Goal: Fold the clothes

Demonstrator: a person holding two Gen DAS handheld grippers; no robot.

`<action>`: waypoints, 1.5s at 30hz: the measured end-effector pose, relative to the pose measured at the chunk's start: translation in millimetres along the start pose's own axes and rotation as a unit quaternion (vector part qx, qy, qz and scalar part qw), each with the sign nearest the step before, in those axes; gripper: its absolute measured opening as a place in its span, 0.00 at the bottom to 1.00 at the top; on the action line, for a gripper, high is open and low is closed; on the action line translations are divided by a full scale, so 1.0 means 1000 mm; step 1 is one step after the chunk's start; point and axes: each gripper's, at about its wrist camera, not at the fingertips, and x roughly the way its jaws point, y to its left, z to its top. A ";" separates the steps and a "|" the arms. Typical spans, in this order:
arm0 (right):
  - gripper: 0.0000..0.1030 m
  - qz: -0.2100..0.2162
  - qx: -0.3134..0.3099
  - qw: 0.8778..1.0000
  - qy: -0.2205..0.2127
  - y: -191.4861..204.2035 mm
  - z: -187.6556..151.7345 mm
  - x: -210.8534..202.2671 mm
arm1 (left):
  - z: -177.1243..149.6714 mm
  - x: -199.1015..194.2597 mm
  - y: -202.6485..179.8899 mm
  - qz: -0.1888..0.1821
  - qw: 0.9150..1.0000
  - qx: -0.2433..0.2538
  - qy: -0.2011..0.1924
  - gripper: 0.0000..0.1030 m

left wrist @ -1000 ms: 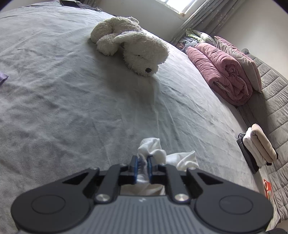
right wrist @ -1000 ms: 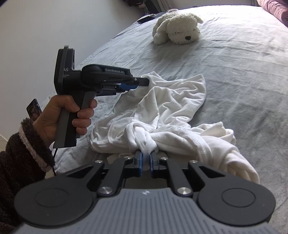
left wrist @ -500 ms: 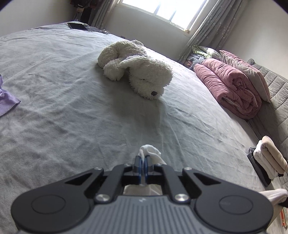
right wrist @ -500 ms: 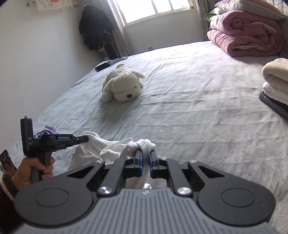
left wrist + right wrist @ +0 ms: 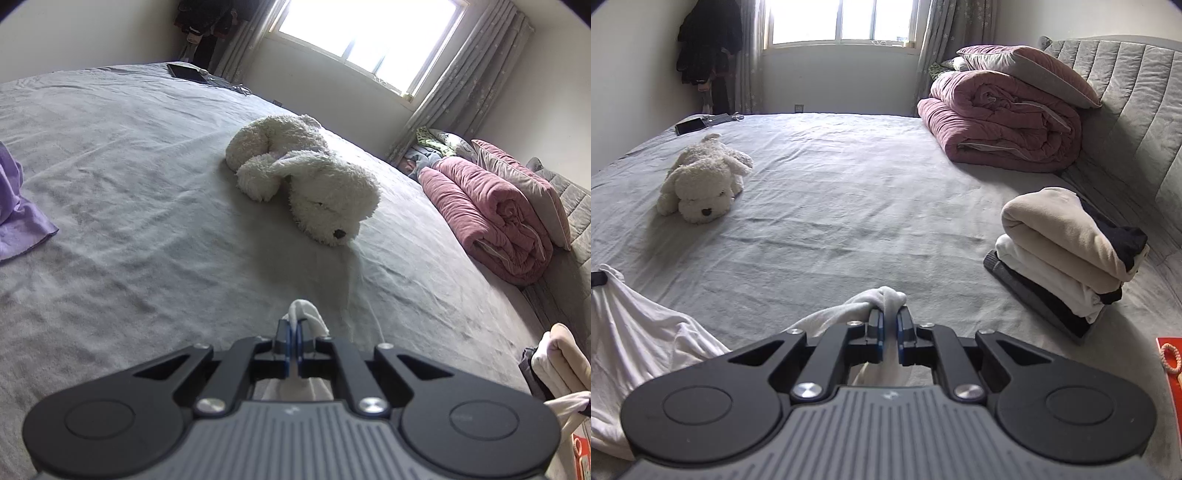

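Currently both claws clamped on the white garment [image 5: 646, 343]. My left gripper [image 5: 294, 341] pinches a small bunched fold, jaws nearly closed, a tuft poking out past the tips. My right gripper [image 5: 890, 334] grips a thicker twisted bunch, jaws narrow around it. Fabric hangs slack between the two, lifted above the grey bed [image 5: 849, 206], draping down at the left of the right view. Plush dog [image 5: 306, 184] lies further up the sheet, well apart. Folded clothes stack [image 5: 1067, 254] sits at the right near the headboard; rolled pink duvet [image 5: 1001, 125] beyond it. Purple cloth [image 5: 18, 221] at left edge.
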 end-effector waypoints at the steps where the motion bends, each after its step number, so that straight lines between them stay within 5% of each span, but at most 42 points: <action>1: 0.09 -0.008 0.000 1.000 0.003 -0.004 0.001 0.006 | 0.002 0.000 0.000 0.002 1.000 -0.004 -0.008 0.03; 11: 0.07 -0.071 -0.003 0.997 0.020 -0.023 0.014 0.060 | 0.012 0.003 0.014 0.039 0.998 -0.005 -0.052 0.03; 19: 0.07 -0.068 0.025 0.996 0.047 -0.021 0.009 0.084 | 0.008 0.006 0.011 0.047 0.998 0.005 -0.046 0.03; 26: 0.07 -0.061 0.055 0.996 0.016 -0.036 0.013 0.039 | 0.018 -0.029 0.012 0.015 0.998 -0.024 -0.050 0.03; 36: 0.07 -0.036 0.030 0.999 0.000 -0.047 0.003 -0.046 | 0.008 -0.124 0.005 0.001 0.999 0.029 -0.029 0.03; 45: 0.07 -0.018 -0.009 1.000 0.023 -0.053 -0.047 -0.101 | -0.029 -0.206 0.017 -0.009 0.996 0.083 0.018 0.03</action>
